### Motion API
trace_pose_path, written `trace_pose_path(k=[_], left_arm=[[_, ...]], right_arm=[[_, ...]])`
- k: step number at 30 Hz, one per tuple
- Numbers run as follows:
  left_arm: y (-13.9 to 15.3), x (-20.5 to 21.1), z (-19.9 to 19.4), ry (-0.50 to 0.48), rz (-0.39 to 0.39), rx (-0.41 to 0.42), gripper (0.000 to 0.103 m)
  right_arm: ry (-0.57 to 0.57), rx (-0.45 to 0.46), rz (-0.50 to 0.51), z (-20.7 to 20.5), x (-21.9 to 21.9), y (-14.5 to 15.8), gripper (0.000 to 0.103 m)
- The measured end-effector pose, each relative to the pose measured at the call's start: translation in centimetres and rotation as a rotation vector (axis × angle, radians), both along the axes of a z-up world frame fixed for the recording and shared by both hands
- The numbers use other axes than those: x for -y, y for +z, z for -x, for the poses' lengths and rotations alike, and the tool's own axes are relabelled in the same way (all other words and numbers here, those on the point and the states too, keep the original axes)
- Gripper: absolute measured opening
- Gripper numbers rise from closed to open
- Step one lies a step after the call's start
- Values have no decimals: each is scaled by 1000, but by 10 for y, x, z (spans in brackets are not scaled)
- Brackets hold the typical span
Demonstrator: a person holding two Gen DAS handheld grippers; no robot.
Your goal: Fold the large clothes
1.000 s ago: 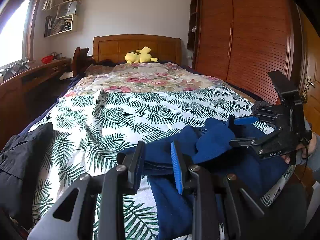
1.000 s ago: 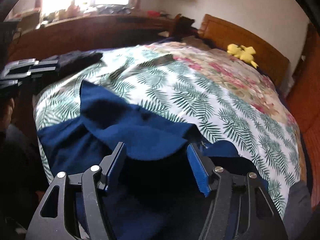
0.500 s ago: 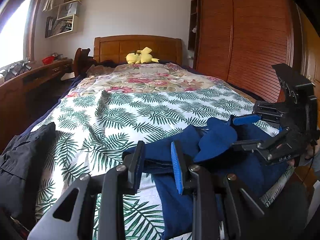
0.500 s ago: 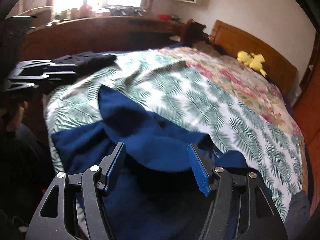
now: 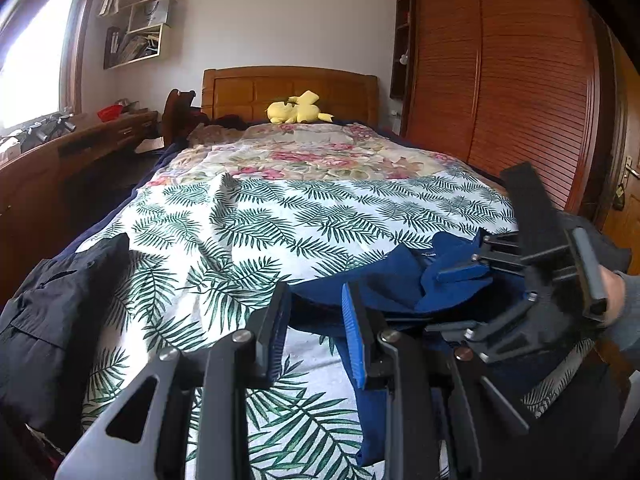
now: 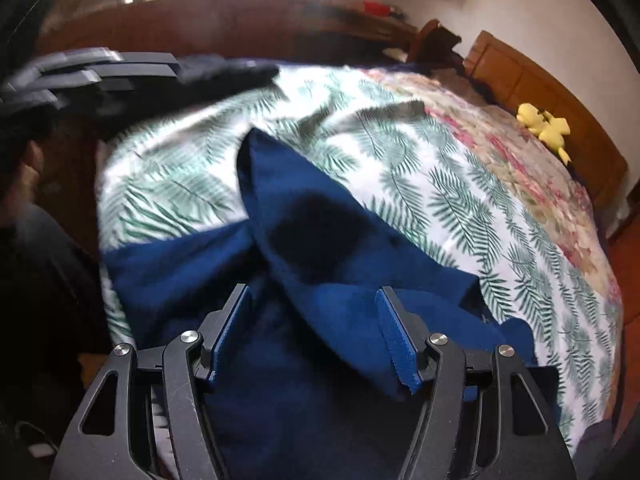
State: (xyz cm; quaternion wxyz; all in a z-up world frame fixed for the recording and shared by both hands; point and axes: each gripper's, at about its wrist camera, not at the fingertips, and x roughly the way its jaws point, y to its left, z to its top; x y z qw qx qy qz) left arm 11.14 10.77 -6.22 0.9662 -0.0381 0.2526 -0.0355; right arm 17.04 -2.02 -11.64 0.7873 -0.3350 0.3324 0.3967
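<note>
A large navy blue garment point(image 5: 384, 280) lies crumpled at the foot of the bed on the palm-leaf bedspread point(image 5: 280, 216). In the right wrist view it point(image 6: 320, 240) spreads under and ahead of my fingers, with a folded flap pointing toward the bed's middle. My left gripper point(image 5: 314, 320) is open and empty, just over the garment's left edge. My right gripper point(image 6: 314, 332) is open, its jaws wide apart over the flap. It also shows in the left wrist view point(image 5: 472, 292), low over the garment. The left gripper shows blurred at the far left of the right wrist view point(image 6: 92, 74).
A black garment point(image 5: 52, 312) lies at the bed's left edge. A yellow plush toy point(image 5: 298, 108) sits at the wooden headboard point(image 5: 288, 88). A wooden desk point(image 5: 60, 152) runs along the left side, and a wardrobe point(image 5: 520, 92) stands on the right.
Both grippers have moved back toward the foot of the bed and stayed open. The right gripper has dropped lower over the blue garment. The garment lies about as before.
</note>
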Motion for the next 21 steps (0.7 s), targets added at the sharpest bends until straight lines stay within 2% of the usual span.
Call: trace_pose_path(k=[1, 2, 3, 4, 5, 7, 9, 11, 12, 13, 14, 15, 19, 21], left_arm=[[0, 0, 0, 1, 0, 0, 25], [0, 0, 0, 1, 1, 0, 25], [0, -1, 0, 2, 3, 1, 25], [0, -1, 0, 2, 4, 1, 25], [0, -1, 0, 2, 4, 1, 25], [0, 0, -1, 0, 2, -2, 25], [-2, 2, -2, -4, 2, -5, 25], [-4, 6, -5, -13, 0, -12, 25], [-5, 8, -7, -18, -4, -16, 25], [-6, 11, -9, -23, -7, -20, 25], [-7, 14, -10, -31, -13, -23, 25], [-7, 15, -11, -37, -16, -25, 25], [-5, 24, -13, -62, -17, -18, 25], [-4, 28, -14, -71, -14, -16, 25]], right_arm=[[-6, 15, 21, -4, -2, -4, 63], [-13, 26, 45, -10, -3, -7, 57], [-17, 20, 66, -18, -5, -9, 38], [-18, 16, 79, -25, -7, -11, 14], [-25, 30, 93, -34, -9, -9, 8], [-52, 52, 82, -50, -11, -1, 7], [-110, 92, 58, -69, -12, 10, 7], [-221, 172, 40, -93, -12, 26, 7], [-268, 173, 7, -105, -9, 35, 12], [-296, 166, -21, -113, -5, 43, 29], [-320, 168, -48, -118, -1, 50, 40], [-342, 179, -87, -122, 7, 59, 55], [-375, 176, -155, -125, 37, 74, 59], [-397, 140, -169, -130, 59, 73, 59]])
